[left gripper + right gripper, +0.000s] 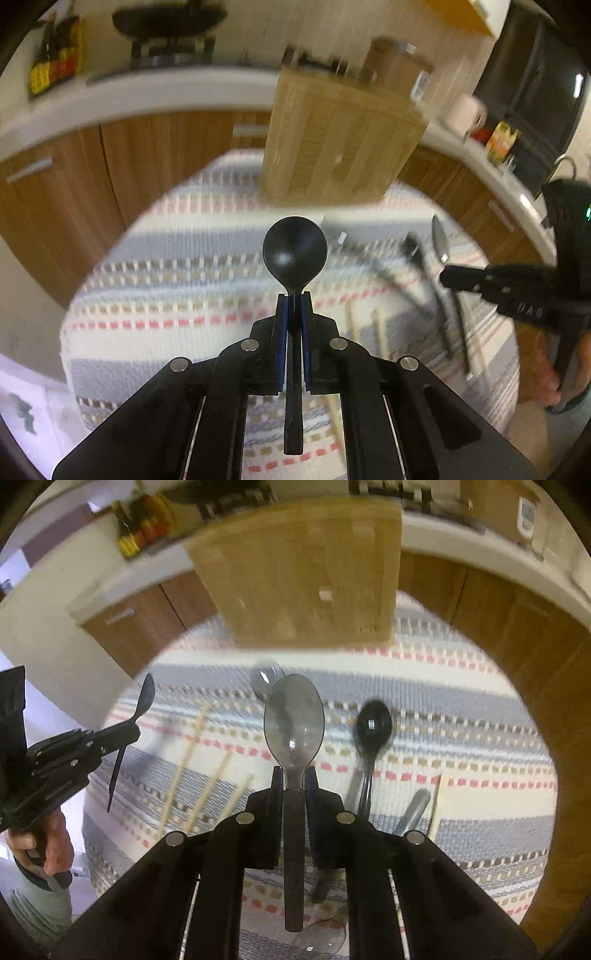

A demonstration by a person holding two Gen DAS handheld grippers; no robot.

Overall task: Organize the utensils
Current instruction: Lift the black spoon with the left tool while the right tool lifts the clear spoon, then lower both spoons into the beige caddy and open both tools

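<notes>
Your left gripper (pixel 294 295) has its jaws pinched on the neck of a black spoon (pixel 294 251), whose round bowl sits at the centre of the left wrist view and whose handle runs back down between the fingers toward the bottom edge. Your right gripper (pixel 294 771) is pinching a smoky translucent spoon (pixel 294 720) the same way, bowl up at mid-frame and handle hanging to the lower centre. Both are lifted above the striped tablecloth (pixel 461 716). On that cloth, right of centre in the right wrist view, lies a second black spoon (pixel 372 727), with a grey handle (pixel 415 810) just beside it lower down. Pale chopsticks (pixel 192 753) lie left of centre, near each other. A light wooden organizer box (pixel 295 572) stands at the far edge of the cloth, in the upper middle of both views; it is too blurred to tell its compartments. Your right hand (pixel 565 369) shows at the right edge of the left wrist view, your left hand (pixel 51 845) at the lower left of the other.
</notes>
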